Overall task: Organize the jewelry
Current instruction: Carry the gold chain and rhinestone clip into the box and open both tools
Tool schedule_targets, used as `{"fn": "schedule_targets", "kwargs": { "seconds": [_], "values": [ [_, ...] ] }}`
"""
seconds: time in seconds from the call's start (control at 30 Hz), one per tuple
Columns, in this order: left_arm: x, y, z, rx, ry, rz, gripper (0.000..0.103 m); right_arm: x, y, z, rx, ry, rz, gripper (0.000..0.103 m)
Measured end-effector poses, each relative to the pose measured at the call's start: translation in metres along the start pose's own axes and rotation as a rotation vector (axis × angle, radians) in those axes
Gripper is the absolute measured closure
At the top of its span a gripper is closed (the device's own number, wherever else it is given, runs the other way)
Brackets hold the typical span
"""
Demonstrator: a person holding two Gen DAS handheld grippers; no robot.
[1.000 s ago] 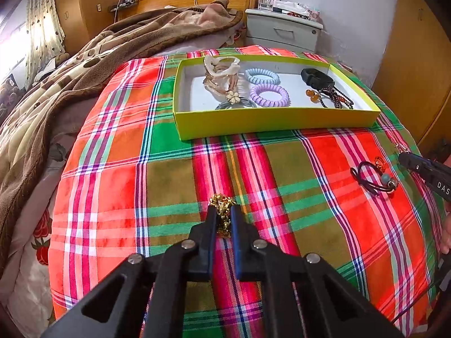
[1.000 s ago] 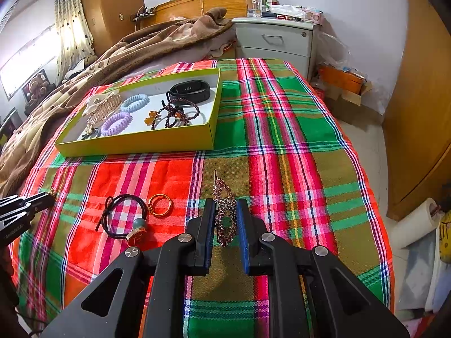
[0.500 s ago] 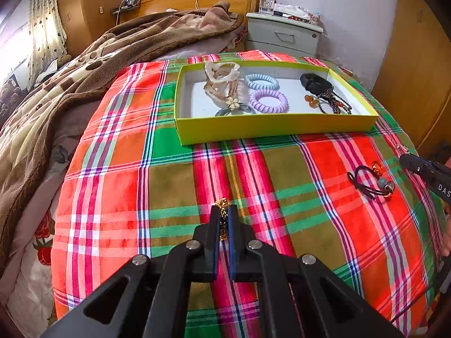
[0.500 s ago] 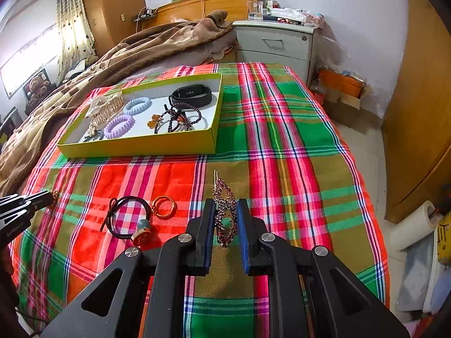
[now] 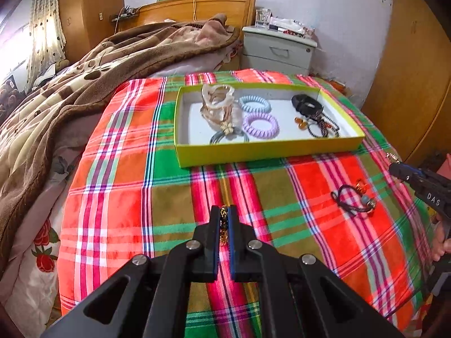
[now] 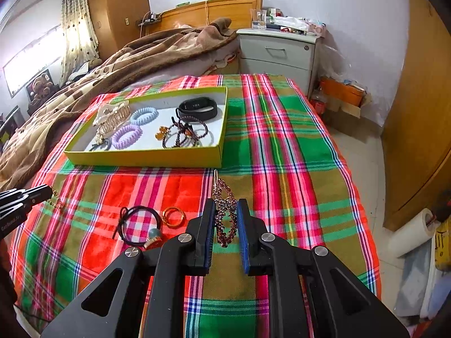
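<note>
Left hand-held gripper (image 5: 224, 214): jaws clamped on a gold chain (image 5: 223, 222). Right hand-held gripper (image 6: 224, 211): jaws narrow, gripping a purple beaded hairpin (image 6: 224, 211) pointing toward 12 o'clock.

One yellow box (image 6: 146, 157) sits on the bed's plaid cloth (image 6: 282, 146). Inside it are two coil hair ties, one blue (image 6: 143, 115) and one purple (image 6: 126, 136), one cream claw clip (image 6: 111, 118), one black wristband (image 6: 197, 108) and a tangle of beaded bracelets (image 6: 184, 135) too knotted to count. On the cloth lie one black hair elastic (image 6: 138, 225) and one gold ring (image 6: 173, 217).
</note>
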State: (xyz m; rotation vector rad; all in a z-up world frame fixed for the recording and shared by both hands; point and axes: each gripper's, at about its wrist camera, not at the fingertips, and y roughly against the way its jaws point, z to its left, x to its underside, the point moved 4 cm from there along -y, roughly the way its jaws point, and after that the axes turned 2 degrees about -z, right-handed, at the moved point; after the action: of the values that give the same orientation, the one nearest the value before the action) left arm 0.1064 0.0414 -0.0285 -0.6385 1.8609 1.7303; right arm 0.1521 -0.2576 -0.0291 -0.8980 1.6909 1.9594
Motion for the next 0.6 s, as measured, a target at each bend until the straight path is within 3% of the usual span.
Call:
{"fn": "schedule_targets", "kwargs": {
  "seconds": [0.6],
  "values": [
    [-0.057,0.014,-0.007,0.125,0.002,-0.08,0.098,-0.047,0.012,0.017,-0.043,0.042,-0.069,0.087]
  ]
}}
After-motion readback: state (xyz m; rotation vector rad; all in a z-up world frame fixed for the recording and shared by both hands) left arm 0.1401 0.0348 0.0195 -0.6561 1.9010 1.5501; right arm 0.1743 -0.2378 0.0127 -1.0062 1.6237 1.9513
